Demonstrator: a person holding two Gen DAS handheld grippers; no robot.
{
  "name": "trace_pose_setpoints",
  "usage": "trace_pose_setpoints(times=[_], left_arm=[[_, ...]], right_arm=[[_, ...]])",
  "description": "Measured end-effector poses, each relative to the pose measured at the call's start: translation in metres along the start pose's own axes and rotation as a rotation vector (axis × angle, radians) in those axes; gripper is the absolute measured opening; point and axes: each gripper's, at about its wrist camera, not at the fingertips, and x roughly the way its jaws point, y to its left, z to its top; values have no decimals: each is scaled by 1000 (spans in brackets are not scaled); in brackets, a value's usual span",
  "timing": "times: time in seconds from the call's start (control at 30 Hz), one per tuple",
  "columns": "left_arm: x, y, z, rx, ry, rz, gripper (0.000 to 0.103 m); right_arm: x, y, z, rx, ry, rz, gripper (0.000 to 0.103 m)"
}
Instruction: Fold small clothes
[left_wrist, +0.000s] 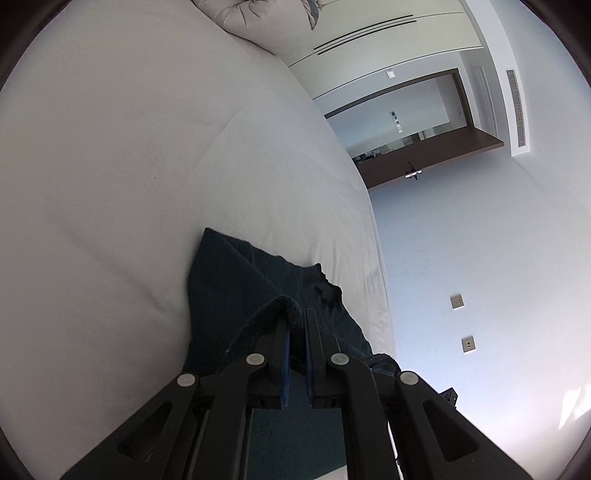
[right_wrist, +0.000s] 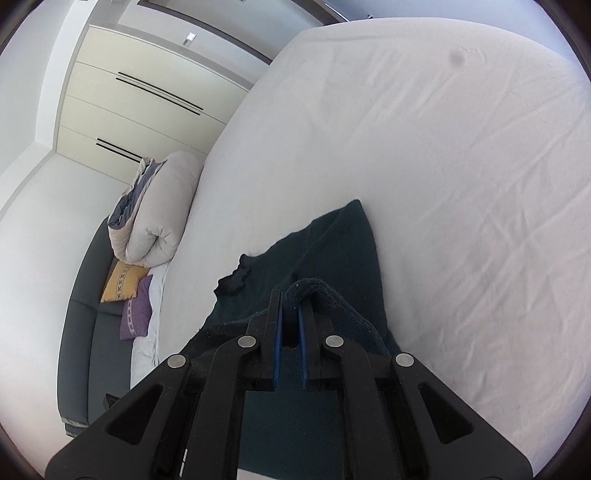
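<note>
A dark teal knitted garment hangs from both grippers above a white bed. My left gripper is shut on a thick rolled hem of this garment, and the cloth drapes forward and down onto the sheet. In the right wrist view the same dark garment spreads ahead of my right gripper, which is shut on another bunched edge of it. A ragged dark edge shows at the cloth's left side. The part of the garment under the gripper bodies is hidden.
The white bed fills most of both views. A rolled beige duvet lies at its head, with a yellow pillow and a purple pillow on a grey sofa. Cream wardrobe doors and a brown doorway stand beyond.
</note>
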Motion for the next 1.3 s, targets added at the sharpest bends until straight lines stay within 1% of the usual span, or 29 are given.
trace_pose_setpoints(times=[0.13,0.2,0.27,0.33,0.37,0.4,0.43,0.47,0.5,0.57,0.6,0.67,0.7,0.73,0.8,0.87,0.9,0.97,1.03,1.1,1.13,1.17,1.23,1.3], left_arm=[[33,3,23,20,5,55,6],[48,11,30,11,11,75,6],[64,20,34,9,25,117,7],[73,32,33,1,33,151,14],[73,36,33,-10,30,146,31],[69,39,33,-22,17,122,50],[62,41,32,-28,-7,103,60],[54,41,31,-21,-33,107,73],[47,40,31,-1,-49,126,74],[37,34,25,52,-51,150,74],[32,31,20,78,-47,156,74],[25,24,7,139,-41,171,74],[22,21,0,166,-36,183,74],[21,19,-7,190,-28,190,74],[17,17,-21,224,-16,190,74],[15,13,-34,268,-14,200,74],[13,11,-39,296,-16,208,73],[12,5,-43,346,-35,227,73],[14,-3,-44,370,-47,238,72],[18,-3,-43,378,-51,265,66],[19,-3,-43,388,-52,272,64],[22,-4,-44,403,-53,286,60],[28,-7,-46,435,-46,315,57],[36,-5,-49,460,-23,352,57]], right_arm=[[37,2,24,-7,-12,-45,6],[57,0,36,3,-5,-69,6],[81,-4,45,1,12,-115,6],[101,-11,45,6,41,-166,7],[106,-15,46,11,47,-167,7],[108,-17,46,18,38,-152,8],[108,-18,46,16,23,-132,10],[108,-17,46,4,12,-121,14],[106,-15,45,-15,2,-122,16],[106,-10,45,-56,-11,-139,21],[104,-7,46,-68,-18,-141,26],[95,-1,44,-80,-43,-130,48],[90,2,45,-82,-68,-120,73],[83,6,46,-86,-96,-114,80],[76,12,49,-99,-115,-119,80],[69,15,49,-89,-105,-132,80],[67,18,47,-104,-95,-134,80],[57,30,30,-181,-83,-166,78],[58,50,9,-272,-50,-165,78],[60,66,-19,-352,-15,-133,78],[58,68,-37,-397,13,-118,75],[65,75,-46,-435,38,-109,74],[65,70,-66,-489,74,-100,73],[81,71,-72,-496,93,-112,73]])
